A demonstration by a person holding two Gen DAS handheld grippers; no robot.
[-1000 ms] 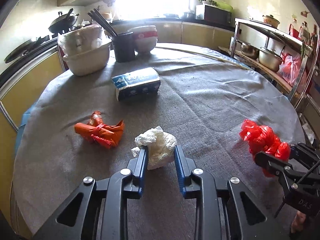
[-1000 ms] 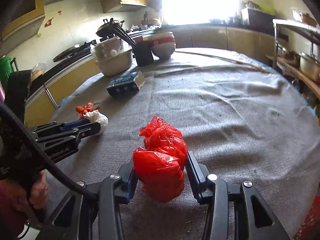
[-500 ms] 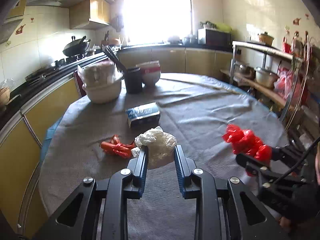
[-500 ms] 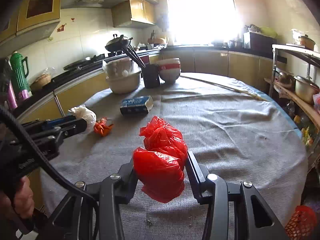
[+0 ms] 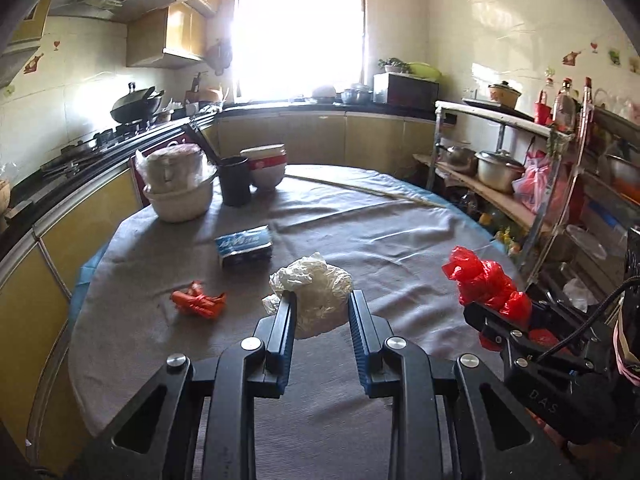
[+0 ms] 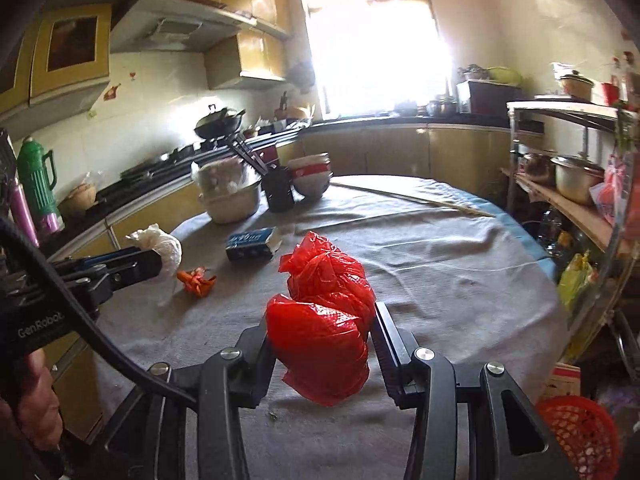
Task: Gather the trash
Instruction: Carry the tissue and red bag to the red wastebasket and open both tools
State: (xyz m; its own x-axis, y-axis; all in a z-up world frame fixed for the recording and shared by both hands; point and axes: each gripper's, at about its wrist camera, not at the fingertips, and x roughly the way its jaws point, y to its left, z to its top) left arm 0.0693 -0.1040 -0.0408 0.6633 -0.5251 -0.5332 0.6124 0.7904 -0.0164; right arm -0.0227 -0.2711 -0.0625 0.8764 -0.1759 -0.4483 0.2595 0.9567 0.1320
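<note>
My left gripper (image 5: 320, 306) is shut on a crumpled white plastic bag (image 5: 316, 292) and holds it above the round grey table (image 5: 400, 232). My right gripper (image 6: 320, 320) is shut on a crumpled red plastic bag (image 6: 324, 320), also held above the table. The red bag shows at the right in the left wrist view (image 5: 484, 280), and the white bag at the left in the right wrist view (image 6: 160, 244). An orange wrapper (image 5: 198, 300) still lies on the table at the left, also seen in the right wrist view (image 6: 198, 280).
A blue tissue pack (image 5: 244, 245) lies mid-table. Stacked bowls (image 5: 178, 188), a black chopstick holder (image 5: 236, 180) and red-rimmed bowls (image 5: 267, 168) stand at the far side. A red mesh basket (image 6: 576, 436) sits on the floor at the right. A metal shelf rack (image 5: 520, 168) stands at the right.
Both grippers have lifted up and back from the table with their bags. The table and the orange wrapper now look farther away.
</note>
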